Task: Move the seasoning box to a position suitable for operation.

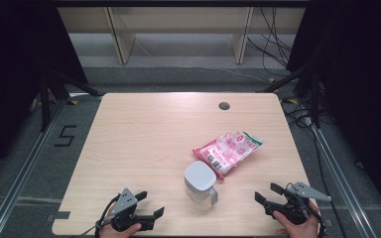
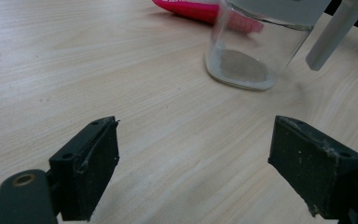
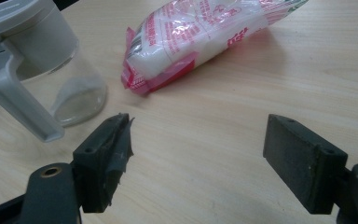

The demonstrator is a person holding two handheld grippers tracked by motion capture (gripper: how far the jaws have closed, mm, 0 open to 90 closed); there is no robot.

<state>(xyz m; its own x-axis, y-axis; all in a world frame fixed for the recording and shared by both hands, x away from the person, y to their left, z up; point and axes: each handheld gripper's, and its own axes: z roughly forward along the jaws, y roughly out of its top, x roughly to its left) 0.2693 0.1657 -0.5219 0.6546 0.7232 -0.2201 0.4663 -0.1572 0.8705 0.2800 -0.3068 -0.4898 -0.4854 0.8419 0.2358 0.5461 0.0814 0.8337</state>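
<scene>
A clear glass jar [image 1: 198,182] with a grey lid and a side handle stands upright near the table's front middle; a thin layer of white powder lies in its bottom [image 2: 240,70]. Just behind it lies a pink-and-white plastic bag [image 1: 228,150] of white contents, also in the right gripper view [image 3: 200,37]. My left gripper [image 1: 150,207] rests at the front left edge, open and empty, its jaws wide apart [image 2: 193,168] and aimed toward the jar. My right gripper [image 1: 265,194] sits at the front right, open and empty [image 3: 198,163], facing the jar [image 3: 51,74] and bag.
The light wooden table [image 1: 144,134] has a round cable hole [image 1: 223,105] at the back. Dark curtains flank both sides, cables trail on the floor at the right, and a wooden frame stands beyond the far edge.
</scene>
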